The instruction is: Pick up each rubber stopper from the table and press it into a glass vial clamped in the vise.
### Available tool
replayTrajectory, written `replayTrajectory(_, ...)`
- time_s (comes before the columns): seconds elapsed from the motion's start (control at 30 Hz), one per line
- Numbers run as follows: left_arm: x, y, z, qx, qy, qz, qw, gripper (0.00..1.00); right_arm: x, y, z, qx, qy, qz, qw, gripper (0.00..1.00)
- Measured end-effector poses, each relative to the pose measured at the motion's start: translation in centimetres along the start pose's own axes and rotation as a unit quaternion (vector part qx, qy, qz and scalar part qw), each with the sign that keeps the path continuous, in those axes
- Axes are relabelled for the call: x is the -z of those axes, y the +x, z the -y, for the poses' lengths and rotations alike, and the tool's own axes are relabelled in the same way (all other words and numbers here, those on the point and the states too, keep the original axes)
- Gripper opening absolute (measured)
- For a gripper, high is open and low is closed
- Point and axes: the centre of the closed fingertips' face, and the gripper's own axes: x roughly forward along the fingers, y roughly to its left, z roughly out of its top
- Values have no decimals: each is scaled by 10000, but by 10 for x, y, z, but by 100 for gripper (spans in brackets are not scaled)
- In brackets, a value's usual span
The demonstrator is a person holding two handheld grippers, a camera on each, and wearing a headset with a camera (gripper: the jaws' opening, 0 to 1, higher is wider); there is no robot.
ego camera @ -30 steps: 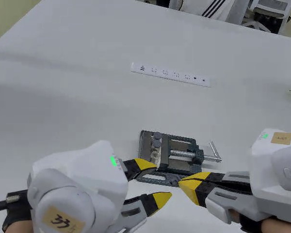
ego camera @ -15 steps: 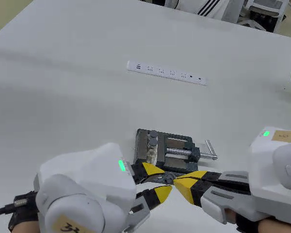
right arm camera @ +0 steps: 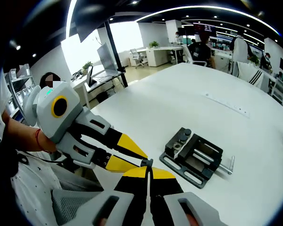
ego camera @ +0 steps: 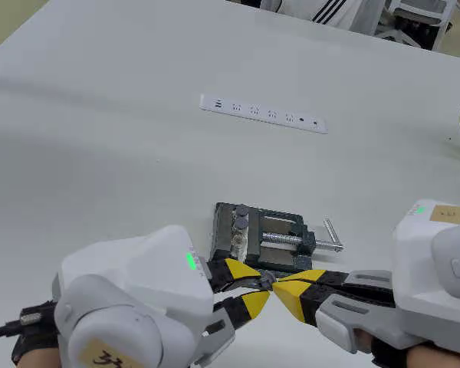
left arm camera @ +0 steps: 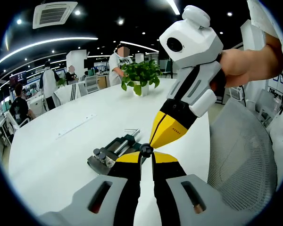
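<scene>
Left tool (left arm camera: 147,157): Your left tool's jaws stand at a narrow gap, with one yellow tip on either side of the rubber stopper (left arm camera: 146,150). You cannot tell from these views whether they press on it.
Right tool (right arm camera: 148,170): Your right tool's jaws are drawn almost together, with only a thin dark line between them. They pinch the stopper at their very tips.
Meeting point: In the head view the two tools come tip to tip on your side of the vise (ego camera: 280,239), with the stopper between them.
Rubber stopper: Small, dark and round. It stands out just past the right tool's yellow tips and sits in the left tool's gap.
Vise: Dark grey and flat on the bench (ego camera: 100,153), near the tool tips. Its screw and handle bar point to your right.
Vials (ego camera: 241,226): A short row clamped upright at the vise's left end. The two farther ones carry dark stoppers, and the nearest appears as clear glass.
Bench: White, with a white power strip (ego camera: 262,113) lying well beyond the vise.
</scene>
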Motion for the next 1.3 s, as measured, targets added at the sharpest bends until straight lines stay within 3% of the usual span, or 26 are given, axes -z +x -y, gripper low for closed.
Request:
replayTrajectory(0.23,-2,-1,0,-10,-35,51,10000,5,-3,-1,-1,-49,72,45,10000,0)
replayTrajectory(0.8,-5,-4,-6,79,-190,238,9995,4,-9,-3,0,-185,-133,170,9996,0)
replayTrajectory(0.97,-14,-9,-8,208,-357,457,9981,4,-19,-12,2,-358,-88,378,9986,0)
replayTrajectory(1.0,-18,-11,-8,296,-463,581,9968,4,-22,-16,4,-406,-56,419,9983,2)
replayTrajectory(1.1,-30,-17,-9,412,-599,738,9946,4,-35,-29,-1,-749,-4,680,9949,5)
replayTrajectory(1.17,-34,-20,-12,416,-521,734,9951,4,-42,-38,2,-797,-9,756,9939,3)
replayTrajectory(1.3,-44,-28,-13,620,-689,924,9914,4,-54,-49,-1,-1035,-174,981,9896,6)
